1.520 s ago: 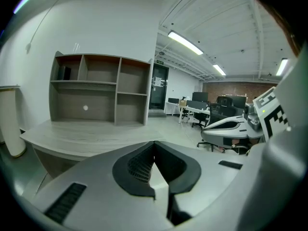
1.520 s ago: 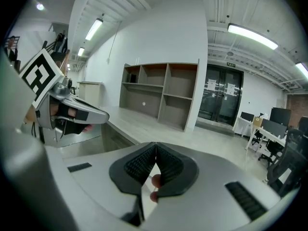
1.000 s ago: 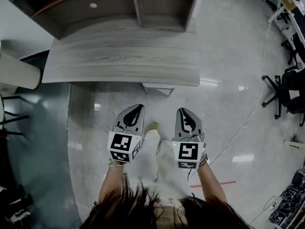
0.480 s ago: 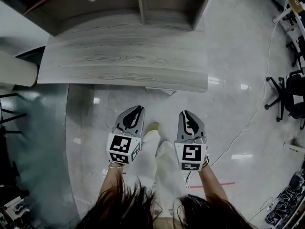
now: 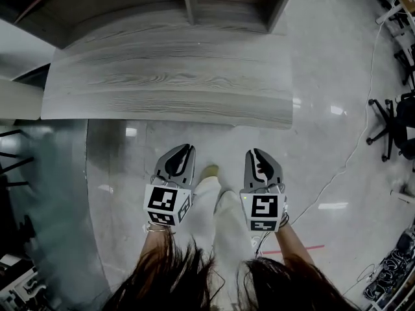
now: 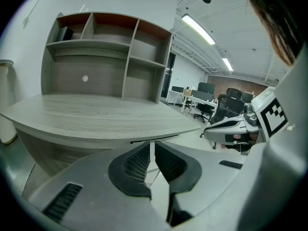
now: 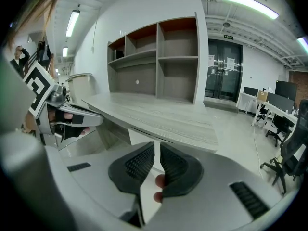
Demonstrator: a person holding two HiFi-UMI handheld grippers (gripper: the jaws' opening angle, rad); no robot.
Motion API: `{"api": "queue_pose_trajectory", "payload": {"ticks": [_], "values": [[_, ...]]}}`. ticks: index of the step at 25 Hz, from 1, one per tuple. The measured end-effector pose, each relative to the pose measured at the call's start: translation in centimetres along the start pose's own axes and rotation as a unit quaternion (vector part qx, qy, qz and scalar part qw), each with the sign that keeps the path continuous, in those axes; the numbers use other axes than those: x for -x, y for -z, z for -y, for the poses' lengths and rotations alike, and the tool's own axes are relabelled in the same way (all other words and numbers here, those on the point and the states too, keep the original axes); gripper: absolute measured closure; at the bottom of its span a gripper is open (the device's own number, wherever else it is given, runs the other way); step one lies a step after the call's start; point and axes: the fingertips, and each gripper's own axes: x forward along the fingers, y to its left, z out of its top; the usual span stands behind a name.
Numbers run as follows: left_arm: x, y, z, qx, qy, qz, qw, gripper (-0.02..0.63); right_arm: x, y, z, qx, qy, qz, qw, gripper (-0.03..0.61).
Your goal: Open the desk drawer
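Glossy floor (image 5: 324, 141), curved wood-grain desk (image 5: 168, 83)

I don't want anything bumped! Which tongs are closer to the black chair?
Right. The right tongs sit on the side of the black chair, with floor between; the left tongs are farther off, past the person's legs.

No lettering can be read anywhere. Paper notices (image 7: 212, 60) on the far glass doors (image 7: 224, 73), right of the shelf unit (image 7: 159, 61), are too small to read, as is the sign (image 7: 226, 37) above them.
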Motion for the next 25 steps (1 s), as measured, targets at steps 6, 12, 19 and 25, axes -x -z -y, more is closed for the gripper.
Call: {"api": "queue_pose_trajectory", "payload": {"ticks": [6, 12, 19, 25], "values": [[-1.8, 1.3, -1.2, -0.002, -0.004, -0.010, 0.9999, 0.590, -1.6, 1.7, 0.5, -0.010, 0.007, -0.014, 1.000, 0.554], [-3.5, 2.2, -2.2, -0.004, -0.005, -0.018, 0.9998, 0.575, -3.2, 2.8, 1.0, -0.022, 0.006, -0.027, 0.999, 0.552], [-5.0, 3.6, -3.0, -0.008, 0.002, -0.032, 0.9995, 0.548, -5.0, 4.4, 1.2, -0.032, 0.004, -0.043, 0.999, 0.551], [-5.8, 4.8, -3.8, -0.004, -0.002, -0.042, 0.9991, 0.532, -6.3, 5.3, 1.4, -0.043, 0.003, -0.054, 0.998, 0.545]]}}
